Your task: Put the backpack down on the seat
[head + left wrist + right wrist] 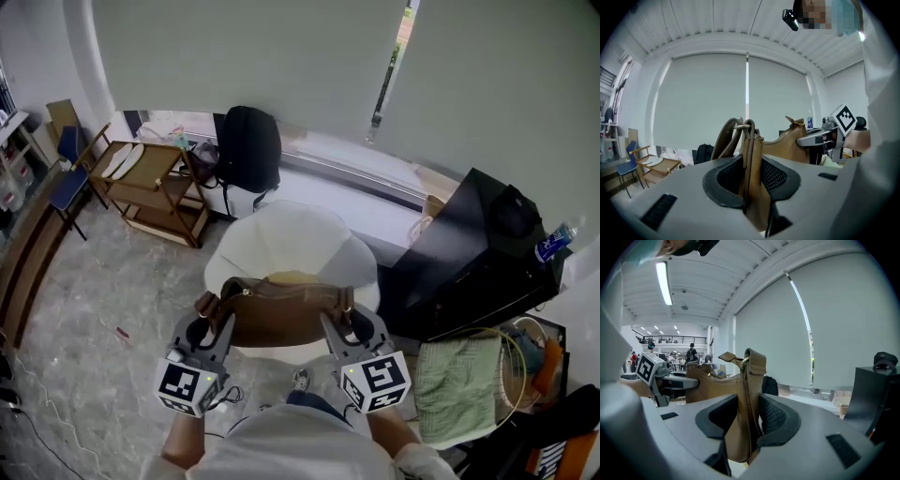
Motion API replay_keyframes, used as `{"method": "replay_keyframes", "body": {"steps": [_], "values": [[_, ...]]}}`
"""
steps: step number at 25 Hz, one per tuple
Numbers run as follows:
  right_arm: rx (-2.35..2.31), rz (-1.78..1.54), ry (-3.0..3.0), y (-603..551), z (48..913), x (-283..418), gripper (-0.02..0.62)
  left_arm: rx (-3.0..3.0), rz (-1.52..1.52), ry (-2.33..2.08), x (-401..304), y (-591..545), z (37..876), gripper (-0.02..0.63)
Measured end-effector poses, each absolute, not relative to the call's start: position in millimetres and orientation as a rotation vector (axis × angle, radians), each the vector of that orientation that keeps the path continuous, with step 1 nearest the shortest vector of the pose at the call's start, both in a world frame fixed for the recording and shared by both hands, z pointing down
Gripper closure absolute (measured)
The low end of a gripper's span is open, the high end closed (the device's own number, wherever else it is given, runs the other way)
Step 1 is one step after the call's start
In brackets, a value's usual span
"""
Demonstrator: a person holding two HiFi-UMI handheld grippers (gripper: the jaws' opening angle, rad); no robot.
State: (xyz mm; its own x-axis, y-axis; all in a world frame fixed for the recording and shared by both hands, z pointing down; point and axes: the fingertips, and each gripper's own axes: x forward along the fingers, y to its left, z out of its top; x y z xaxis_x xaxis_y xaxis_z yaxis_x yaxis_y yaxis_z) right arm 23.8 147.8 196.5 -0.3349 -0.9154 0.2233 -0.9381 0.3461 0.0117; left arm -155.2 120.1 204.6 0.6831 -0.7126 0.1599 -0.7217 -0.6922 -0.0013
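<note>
Brown leather bag hanging over the front of the white round seat, contact with it unclear. Left tongs clamped on the bag's left strap end, right tongs clamped on the right one. Bag's top closed, contents unseen. Off to the right, bottle with blue label on black cabinet, print too small to read.

Office lounge, roller blinds, white seat (open hall beyond)

The bag hangs between left gripper and right gripper, over the seat.
</note>
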Motion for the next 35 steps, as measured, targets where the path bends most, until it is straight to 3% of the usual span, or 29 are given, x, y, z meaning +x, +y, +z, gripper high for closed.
{"method": "replay_keyframes", "body": {"steps": [17, 35], "values": [[1.676, 0.189, -2.435, 80.4, 205.8, 95.8, 0.436, 2.795, 0.246, -1.211, -83.9, 54.0, 215.3, 0.499], [1.938, 0.247, -2.264, 17.7, 206.0, 50.8, 0.436, 2.938, 0.269, -0.918, -117.6, -45.2, 209.8, 0.499]]}}
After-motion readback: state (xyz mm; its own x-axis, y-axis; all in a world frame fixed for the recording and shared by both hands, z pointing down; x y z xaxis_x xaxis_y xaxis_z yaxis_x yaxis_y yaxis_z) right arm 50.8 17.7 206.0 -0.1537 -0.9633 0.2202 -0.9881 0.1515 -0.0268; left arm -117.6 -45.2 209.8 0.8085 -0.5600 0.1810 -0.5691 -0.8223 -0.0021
